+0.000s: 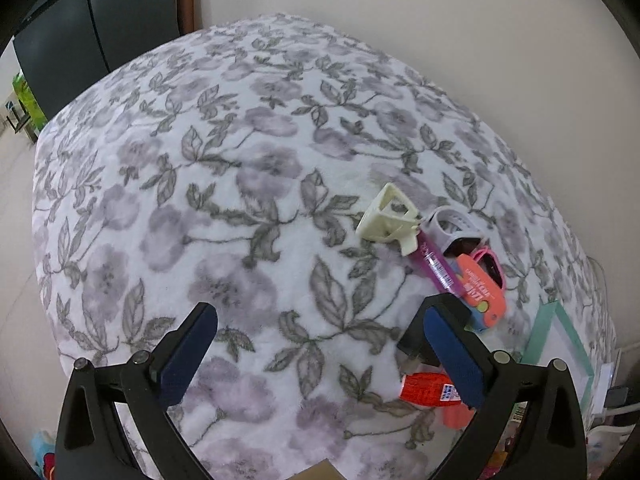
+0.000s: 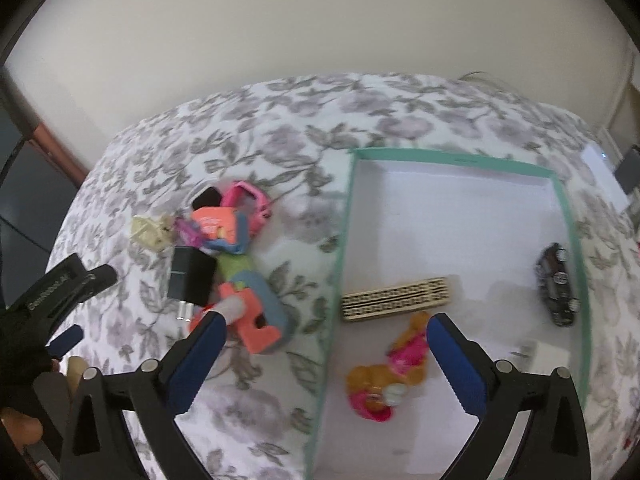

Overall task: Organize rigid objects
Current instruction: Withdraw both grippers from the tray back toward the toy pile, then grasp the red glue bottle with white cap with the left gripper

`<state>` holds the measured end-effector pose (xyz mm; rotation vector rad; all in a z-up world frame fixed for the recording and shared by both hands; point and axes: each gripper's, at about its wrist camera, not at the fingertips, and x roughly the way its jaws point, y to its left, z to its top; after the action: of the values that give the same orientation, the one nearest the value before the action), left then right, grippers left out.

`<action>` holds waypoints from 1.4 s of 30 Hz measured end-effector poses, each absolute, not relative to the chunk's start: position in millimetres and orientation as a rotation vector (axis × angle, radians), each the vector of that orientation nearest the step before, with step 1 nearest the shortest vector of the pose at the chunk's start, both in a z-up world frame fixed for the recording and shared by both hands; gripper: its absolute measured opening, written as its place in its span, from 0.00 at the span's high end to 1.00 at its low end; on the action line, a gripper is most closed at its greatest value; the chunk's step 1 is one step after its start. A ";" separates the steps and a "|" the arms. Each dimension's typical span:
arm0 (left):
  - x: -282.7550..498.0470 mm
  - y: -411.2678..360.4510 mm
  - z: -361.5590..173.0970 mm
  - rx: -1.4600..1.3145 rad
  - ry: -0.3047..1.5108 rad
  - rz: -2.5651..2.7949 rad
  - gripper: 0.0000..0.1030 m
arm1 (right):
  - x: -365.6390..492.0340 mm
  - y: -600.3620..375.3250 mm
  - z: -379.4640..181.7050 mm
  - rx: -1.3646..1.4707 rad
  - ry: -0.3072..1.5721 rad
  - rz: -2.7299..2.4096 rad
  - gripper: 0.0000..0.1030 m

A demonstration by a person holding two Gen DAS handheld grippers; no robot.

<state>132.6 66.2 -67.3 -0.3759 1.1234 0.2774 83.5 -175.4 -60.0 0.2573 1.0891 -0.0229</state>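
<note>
Both tools empty, jaws apart; toy car (image 2: 557, 285) in tray (image 2: 452, 159).

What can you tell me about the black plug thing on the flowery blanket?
The black charger plug is a small boxy block that looks like smooth hard plastic, with two short metal prongs at one end. It lies flat on the flowery blanket, prongs pointing toward the camera, at the edge of the toy pile, left of the orange toy. No gripper touches it.

Plain cream wall (image 1: 460, 28) behind floral blanket (image 1: 240, 160)
</note>
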 end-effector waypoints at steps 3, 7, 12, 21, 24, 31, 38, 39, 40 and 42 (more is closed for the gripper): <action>134.4 61.9 -73.6 -0.370 1.154 0.250 0.00 | 88.0 -164.5 -65.5 0.240 1.097 0.009 0.01; 138.9 42.7 -84.4 -0.327 1.198 0.175 0.00 | 91.3 -169.1 -68.1 0.236 1.095 -0.030 0.01; 142.2 15.7 -94.1 -0.306 1.239 0.060 0.00 | 86.7 -193.4 -62.2 0.230 1.070 -0.152 0.01; 144.6 -16.8 -113.0 -0.348 1.319 -0.121 0.00 | 83.0 -215.1 -59.1 0.251 1.065 -0.208 0.01; 147.2 -24.4 -118.4 -0.346 1.331 -0.135 0.00 | 82.4 -215.0 -59.5 0.245 1.069 -0.206 0.01; 148.6 -29.4 -117.0 -0.341 1.323 -0.158 0.01 | 82.4 -214.9 -61.7 0.241 1.081 -0.210 0.01; 151.9 -39.5 -118.4 -0.311 1.327 -0.171 0.17 | 82.1 -214.4 -62.6 0.235 1.090 -0.208 0.01; 153.0 -40.6 -119.7 -0.310 1.331 -0.173 0.19 | 82.1 -214.3 -62.8 0.234 1.091 -0.208 0.01; 152.3 -41.3 -121.1 -0.309 1.336 -0.176 0.20 | 82.3 -214.1 -63.0 0.233 1.093 -0.207 0.01; 150.6 -40.1 -122.1 -0.316 1.340 -0.181 0.23 | 82.7 -214.0 -63.3 0.231 1.095 -0.207 0.01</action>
<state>150.6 -40.1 -122.1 -0.3162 1.3403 -0.1810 82.7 -214.0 -63.3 0.2312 1.0946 -0.2067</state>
